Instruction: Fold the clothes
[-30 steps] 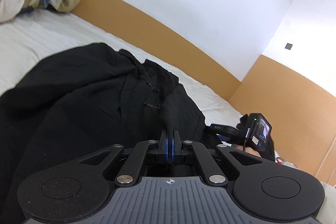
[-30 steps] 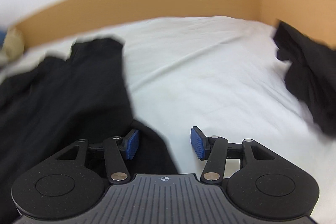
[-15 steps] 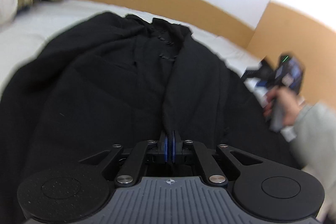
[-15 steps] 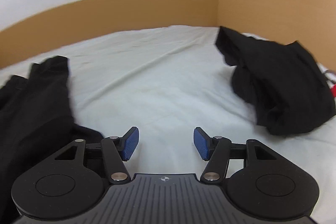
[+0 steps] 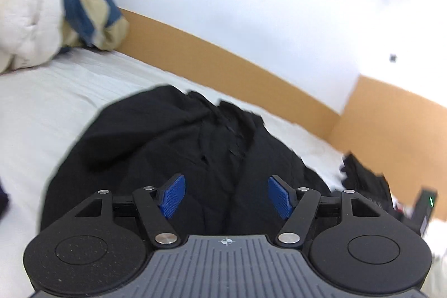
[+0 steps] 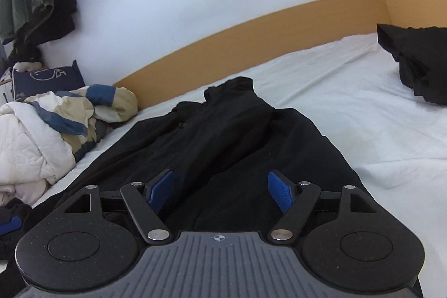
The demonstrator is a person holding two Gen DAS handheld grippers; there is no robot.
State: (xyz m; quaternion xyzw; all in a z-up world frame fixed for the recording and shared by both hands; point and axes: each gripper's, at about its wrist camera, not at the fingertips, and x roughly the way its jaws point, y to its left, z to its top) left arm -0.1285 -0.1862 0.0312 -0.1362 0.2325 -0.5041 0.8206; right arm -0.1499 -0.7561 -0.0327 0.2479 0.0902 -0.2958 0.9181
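While the black garment point(image 5: 173, 147) is lying just ahead on the bed point(image 6: 349, 102), both the left tongs point(image 5: 226, 196) and the right tongs point(image 6: 220, 190) are hovering wide open, gripping nothing.

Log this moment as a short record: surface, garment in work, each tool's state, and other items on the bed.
surface: white bed sheet against a tan board
garment in work: black garment, spread on the sheet, rumpled toward its far end
left tool: open, above the garment's near part, holding nothing
right tool: open, above the same garment, holding nothing
other clothing: second black pile at the far right of the bed
bedding: white quilt with blue and beige cover, bunched at the left
fold state: no neat fold visible yet
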